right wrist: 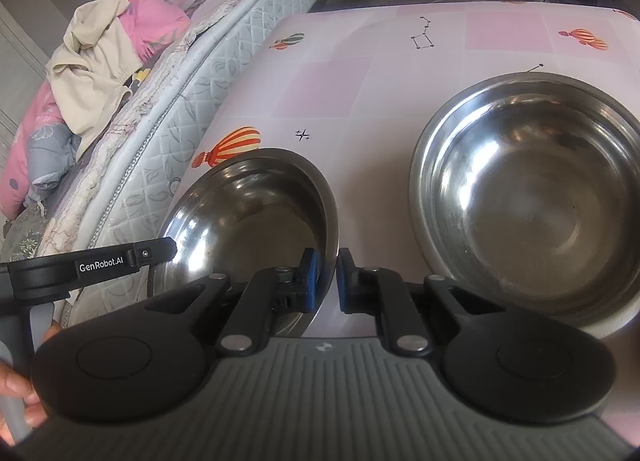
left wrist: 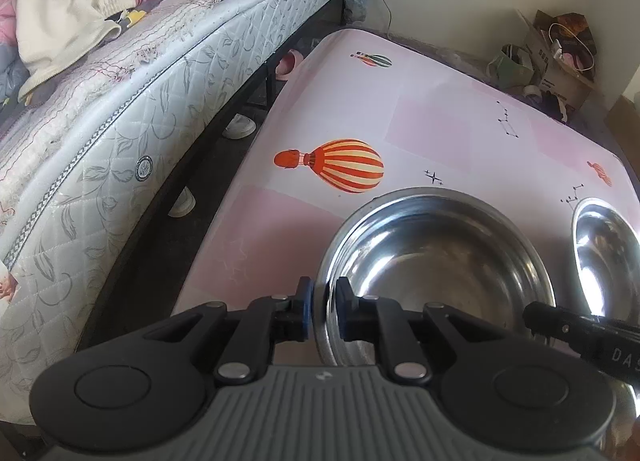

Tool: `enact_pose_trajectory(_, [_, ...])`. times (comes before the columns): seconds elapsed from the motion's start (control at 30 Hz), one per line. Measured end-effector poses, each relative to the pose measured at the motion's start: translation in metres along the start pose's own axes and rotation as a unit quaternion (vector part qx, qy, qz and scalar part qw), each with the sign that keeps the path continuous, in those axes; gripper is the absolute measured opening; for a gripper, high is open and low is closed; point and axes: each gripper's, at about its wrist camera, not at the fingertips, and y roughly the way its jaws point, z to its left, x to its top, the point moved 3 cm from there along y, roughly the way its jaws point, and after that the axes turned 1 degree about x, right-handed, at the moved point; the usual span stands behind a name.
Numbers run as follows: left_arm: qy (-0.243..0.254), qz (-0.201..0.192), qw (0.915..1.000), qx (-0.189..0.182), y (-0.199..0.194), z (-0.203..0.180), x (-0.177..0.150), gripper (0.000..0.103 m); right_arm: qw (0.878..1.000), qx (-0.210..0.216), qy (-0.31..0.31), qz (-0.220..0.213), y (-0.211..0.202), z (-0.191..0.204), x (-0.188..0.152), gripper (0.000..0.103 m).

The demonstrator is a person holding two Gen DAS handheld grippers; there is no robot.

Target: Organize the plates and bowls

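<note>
Two steel bowls sit on a pink table (left wrist: 420, 101) with hot-air-balloon prints. My left gripper (left wrist: 322, 301) is shut on the left rim of the smaller steel bowl (left wrist: 436, 257). My right gripper (right wrist: 328, 275) is shut on the right rim of the same bowl (right wrist: 248, 205), which tilts slightly above the table. The larger steel bowl (right wrist: 532, 197) rests on the table to the right, and shows at the right edge of the left wrist view (left wrist: 608, 253). The left gripper's arm also shows in the right wrist view (right wrist: 92, 265).
A bed with a quilted mattress (left wrist: 132, 121) and piled clothes (left wrist: 76, 9) runs along the table's left side. Shoes (left wrist: 240, 127) lie under the bed. Boxes and bags (left wrist: 556, 57) crowd the far right corner. The table (right wrist: 360, 73) stretches beyond the bowls.
</note>
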Motion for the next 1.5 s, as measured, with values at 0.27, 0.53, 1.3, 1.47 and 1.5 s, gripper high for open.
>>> enact_pose_trajectory(0.27, [-0.002,0.014,0.9999,0.006,0.010,-0.001,-0.004,0.017,1.000,-0.002,-0.001,0.001,0.003,0.002,0.000,0.009])
enact_pose_trajectory(0.53, [-0.002,0.008,0.9999,0.011,0.003,0.000,-0.004,0.017,1.000,0.001,0.001,0.001,0.003,0.004,-0.001,0.009])
enact_pose_trajectory(1.3, [-0.001,-0.025,0.9996,0.010,-0.032,0.002,-0.001,0.017,1.000,0.007,-0.013,-0.017,-0.027,0.017,0.002,0.010])
enact_pose_trajectory(1.47, [0.003,-0.036,0.9993,0.009,-0.046,-0.003,0.001,0.017,1.000,0.011,-0.011,-0.025,-0.039,0.018,0.005,0.010])
enact_pose_trajectory(1.5, [0.004,-0.039,0.9992,0.008,-0.049,-0.005,0.002,0.017,0.999,0.011,-0.011,-0.027,-0.042,0.017,0.005,0.010])
